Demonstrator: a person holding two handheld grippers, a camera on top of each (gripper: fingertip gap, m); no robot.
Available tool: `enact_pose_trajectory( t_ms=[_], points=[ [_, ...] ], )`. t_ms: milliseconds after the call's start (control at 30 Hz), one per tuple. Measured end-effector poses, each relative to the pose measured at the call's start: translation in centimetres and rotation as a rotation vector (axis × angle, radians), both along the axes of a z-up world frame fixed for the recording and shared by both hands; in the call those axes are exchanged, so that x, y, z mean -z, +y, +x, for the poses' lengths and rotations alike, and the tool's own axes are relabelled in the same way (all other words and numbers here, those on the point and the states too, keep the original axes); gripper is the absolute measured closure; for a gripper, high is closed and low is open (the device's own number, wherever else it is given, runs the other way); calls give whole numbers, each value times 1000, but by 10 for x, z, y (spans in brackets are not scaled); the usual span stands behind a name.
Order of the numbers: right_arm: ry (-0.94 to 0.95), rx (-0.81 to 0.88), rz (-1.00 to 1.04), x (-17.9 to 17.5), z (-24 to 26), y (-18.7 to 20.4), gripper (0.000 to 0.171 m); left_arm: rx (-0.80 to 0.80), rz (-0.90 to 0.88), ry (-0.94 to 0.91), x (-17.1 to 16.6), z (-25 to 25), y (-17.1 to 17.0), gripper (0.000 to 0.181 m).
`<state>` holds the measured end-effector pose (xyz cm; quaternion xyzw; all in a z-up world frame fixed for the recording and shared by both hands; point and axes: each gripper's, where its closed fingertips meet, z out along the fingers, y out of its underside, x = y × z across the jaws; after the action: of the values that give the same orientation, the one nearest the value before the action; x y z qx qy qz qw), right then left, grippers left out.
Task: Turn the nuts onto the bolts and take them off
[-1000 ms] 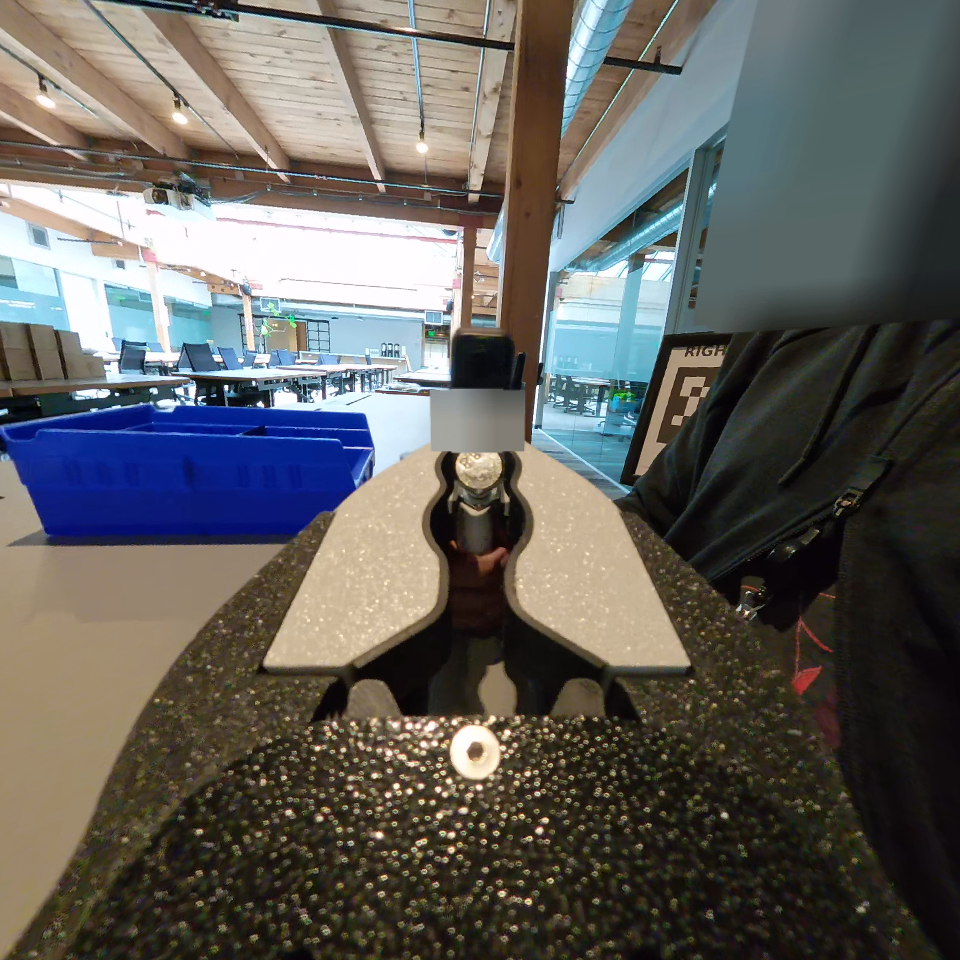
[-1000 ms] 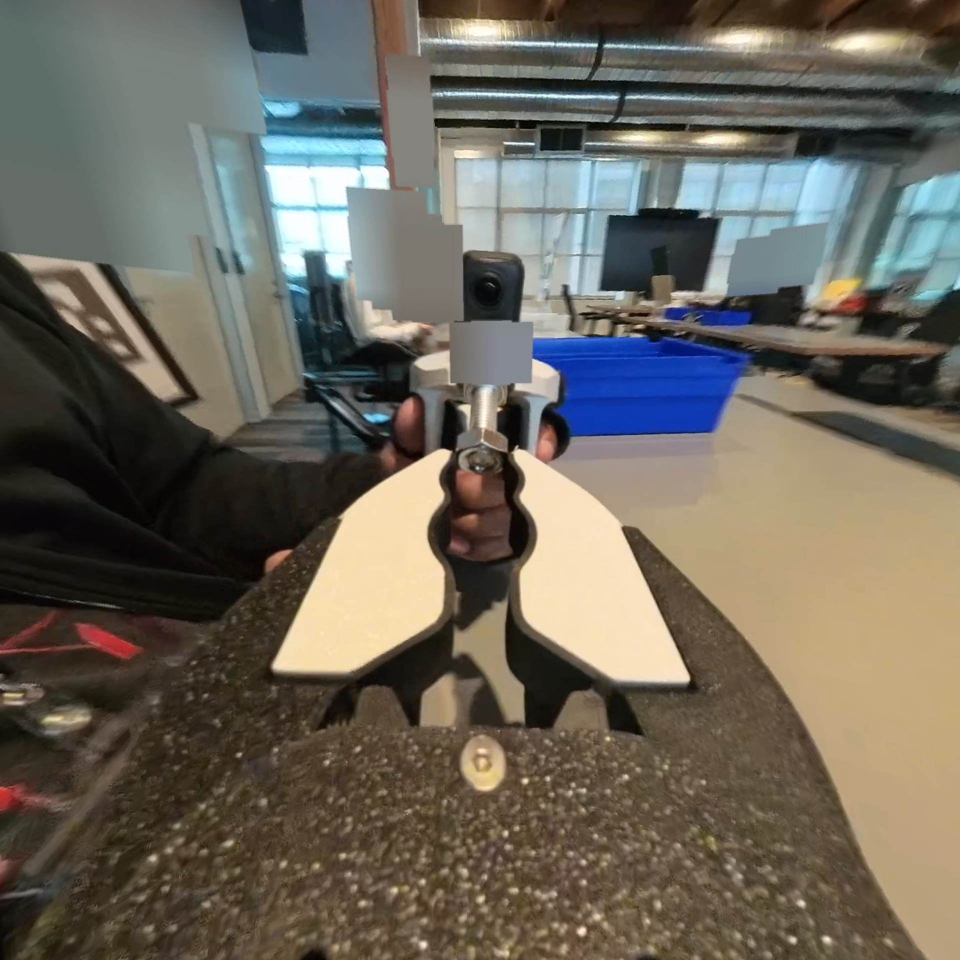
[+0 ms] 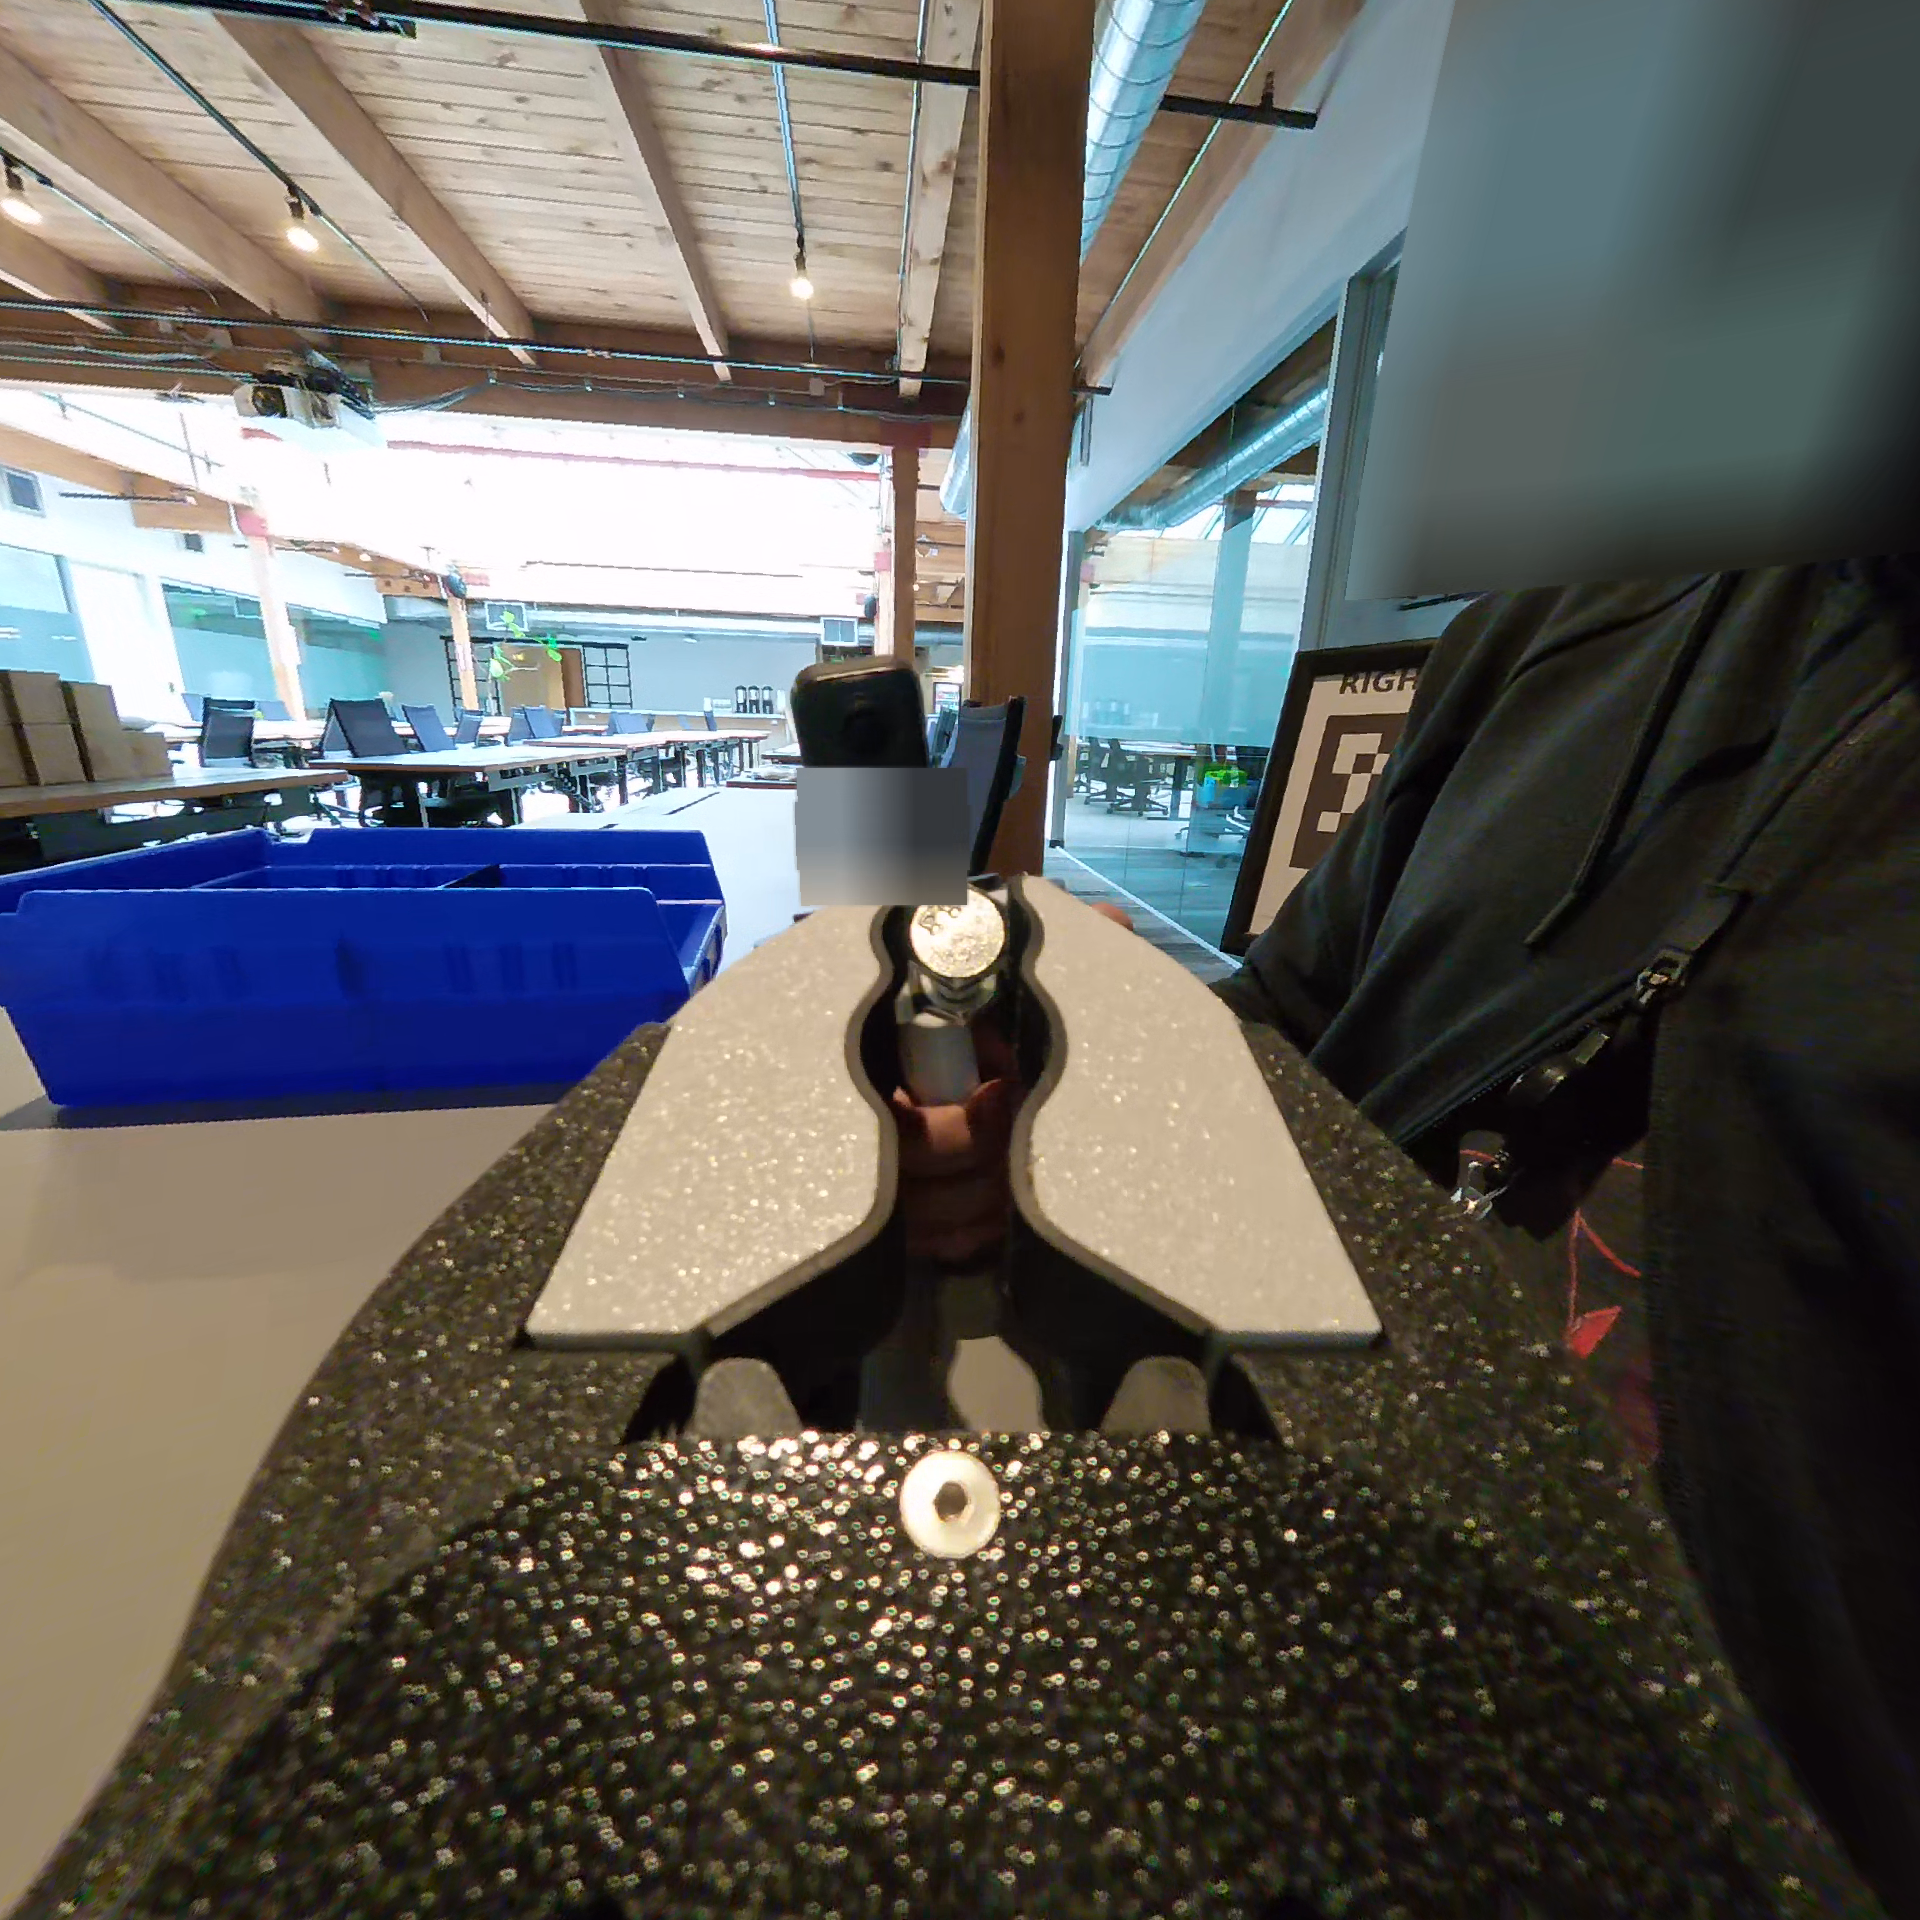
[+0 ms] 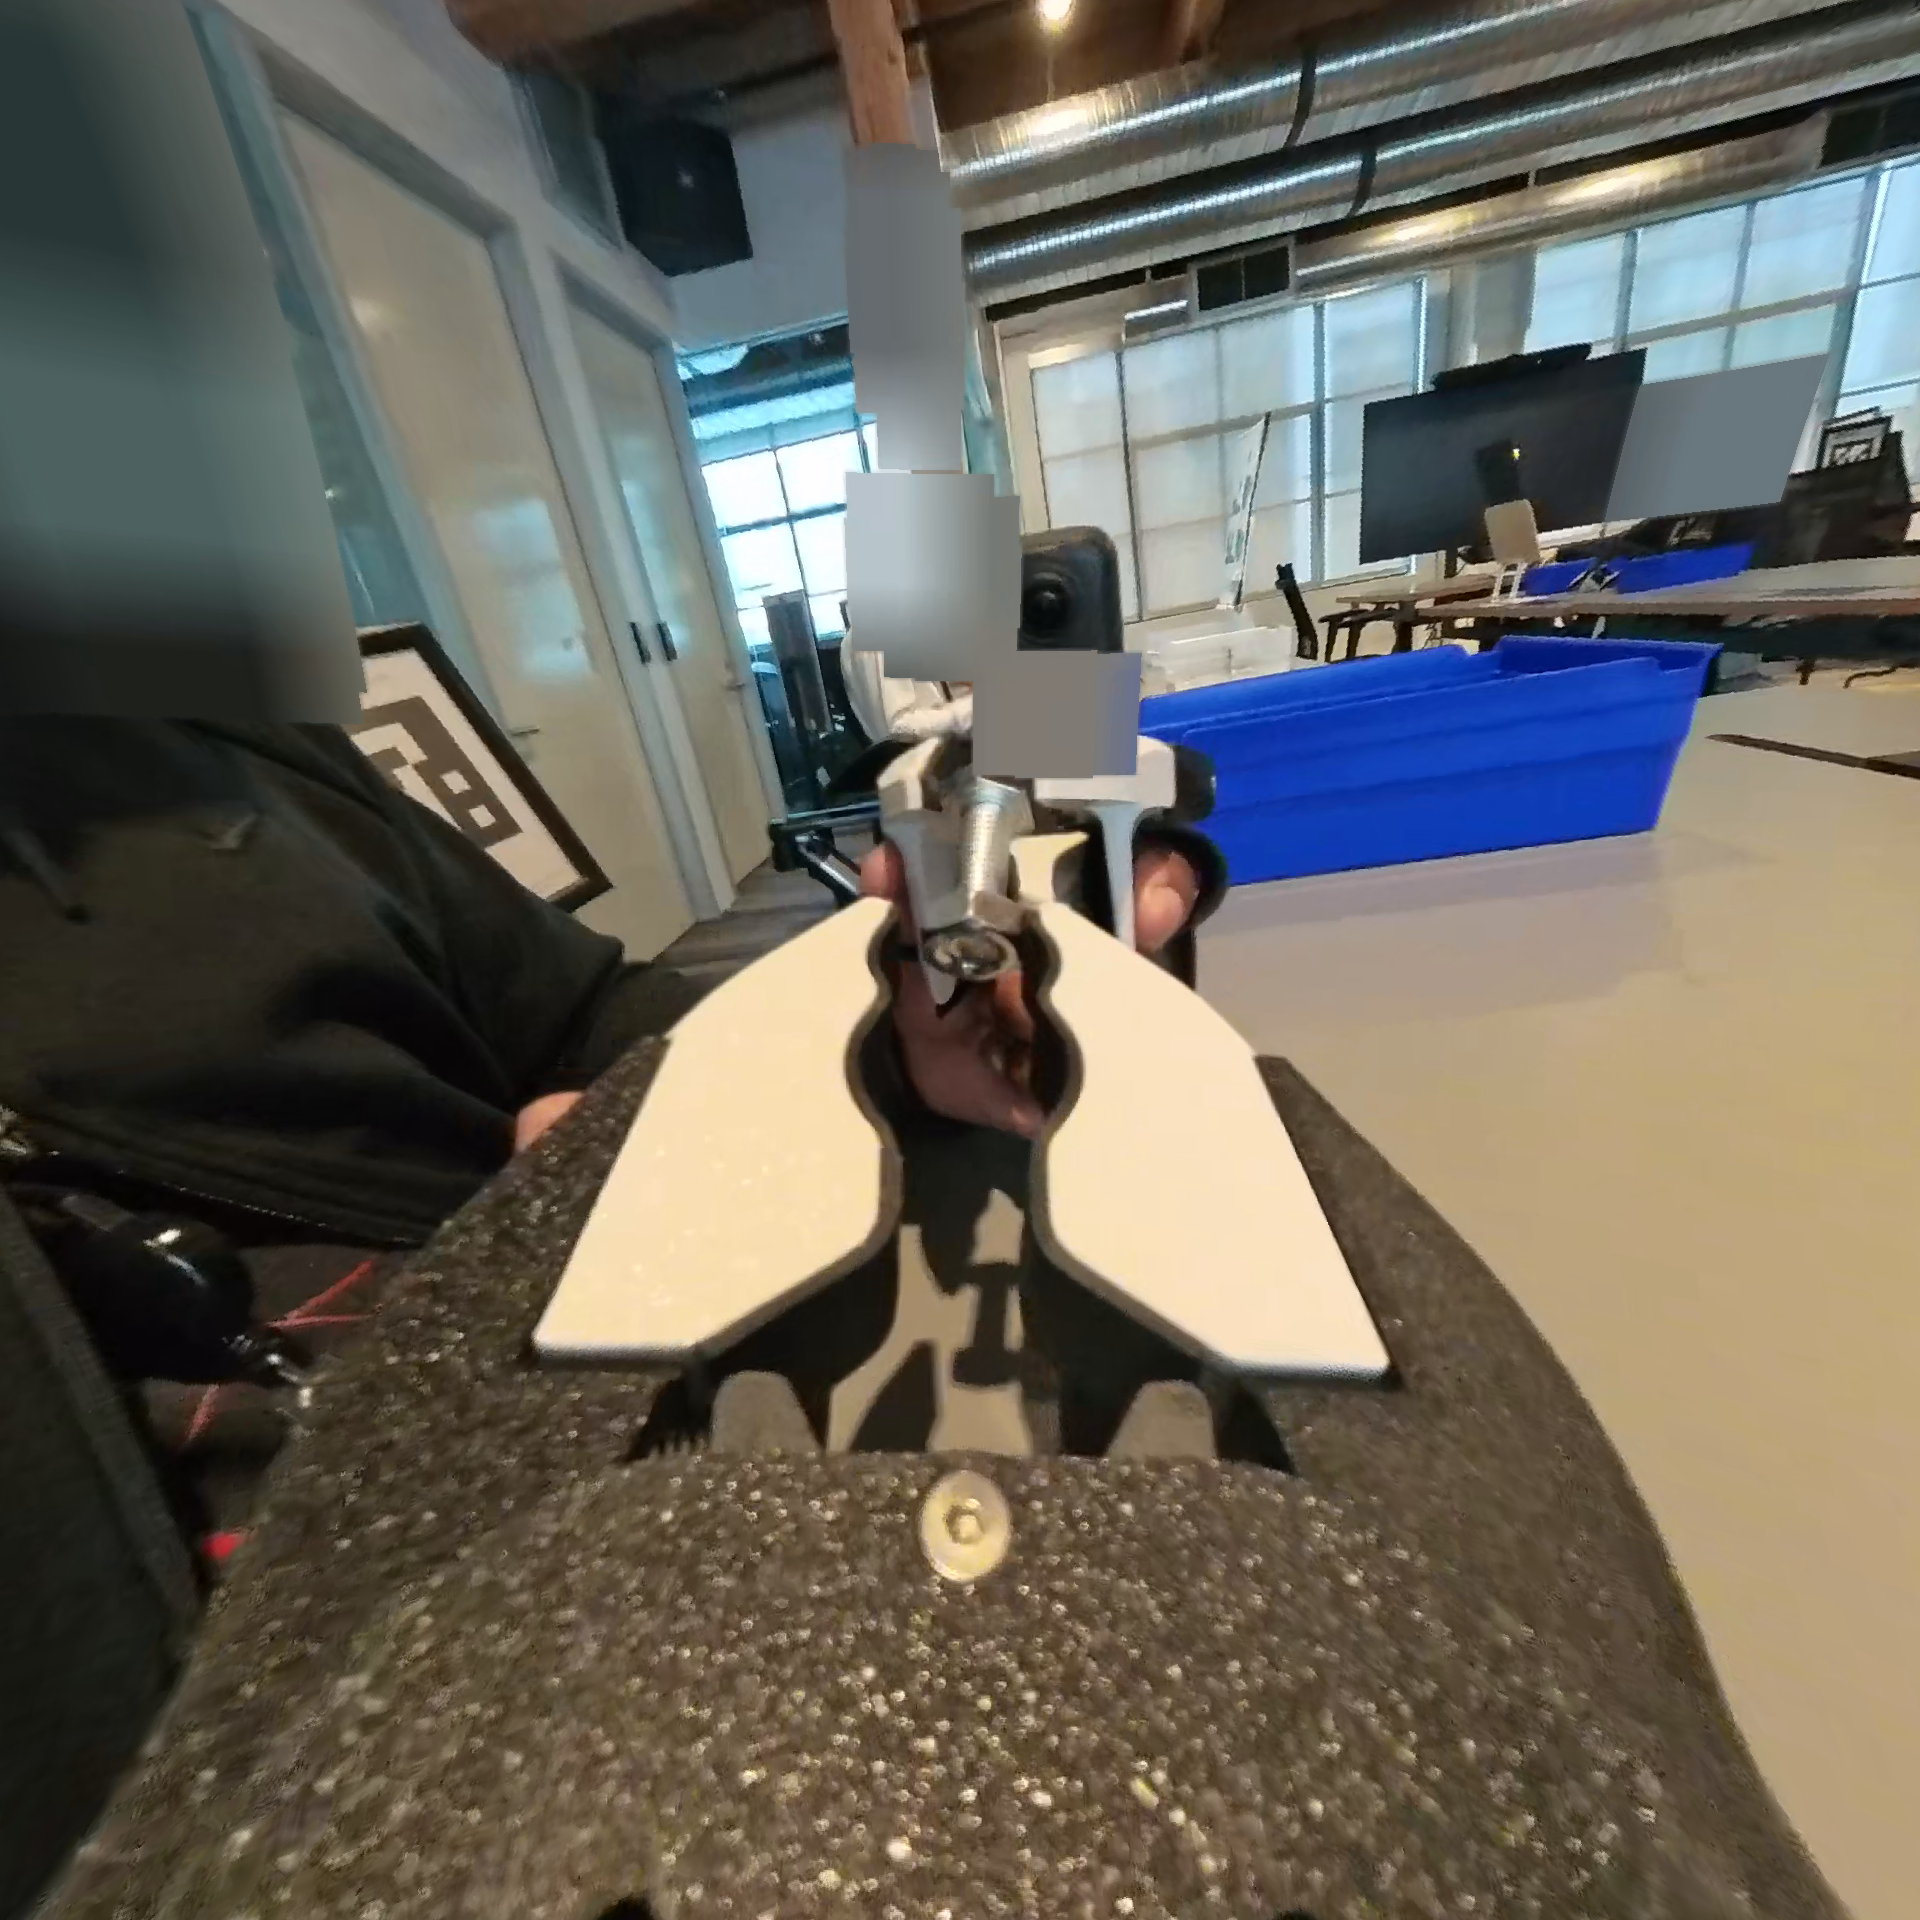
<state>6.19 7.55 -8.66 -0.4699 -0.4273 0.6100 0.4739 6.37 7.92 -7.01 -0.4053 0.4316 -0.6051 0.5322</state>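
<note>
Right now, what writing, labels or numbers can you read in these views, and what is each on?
Framed black-and-white marker board: lettering along its top, partly hidden; I don't transcribe writing.
Bolt head in the left claw: raised marks, too small to read.
Blue bin: no label visible.

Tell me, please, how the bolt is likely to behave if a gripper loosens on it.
The bolt looks like shiny bare metal, so probably rigid, heavy for its size, and slippery. Its round head and threaded shank suggest it would roll on the smooth grey table.
</note>
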Motion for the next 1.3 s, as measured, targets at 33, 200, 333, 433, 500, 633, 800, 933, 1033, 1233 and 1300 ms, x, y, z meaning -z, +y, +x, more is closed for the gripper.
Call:
enact_pose_trajectory(
  t_ms=[33,200,333,433,500,633,800,933,1033,1233,1300],
  points=[
    [-16,15,20,2,-1,0,153,5,-1,1,0,0,0,164],
    [-77,232,288,7,-1,10,153,1,-62,11,3,0,7,164],
    [-125,442,633,5,-1,11,153,35,-86,-5,2,-1,5,164],
    [-127,479,681,3,-1,11,145,41,-96,-10,2,-1,5,164],
    [-107,459,626,1,-2,11,132,39,-91,-25,0,-3,5,165],
    [-64,272,364,2,-4,5,123,29,-72,-53,-4,-7,5,164],
    [-5,22,51,0,-3,-3,128,12,-11,-36,-4,-4,-1,164],
    [36,-83,-64,-4,0,-7,138,9,23,-28,-4,-2,-4,164],
    [39,-115,-92,-4,1,-9,146,5,44,-12,-3,0,-6,164],
    [-4,12,20,1,0,0,153,-4,6,6,1,1,-1,164],
    [-48,126,136,4,0,6,154,-6,-48,14,3,1,6,164]
  ],
)
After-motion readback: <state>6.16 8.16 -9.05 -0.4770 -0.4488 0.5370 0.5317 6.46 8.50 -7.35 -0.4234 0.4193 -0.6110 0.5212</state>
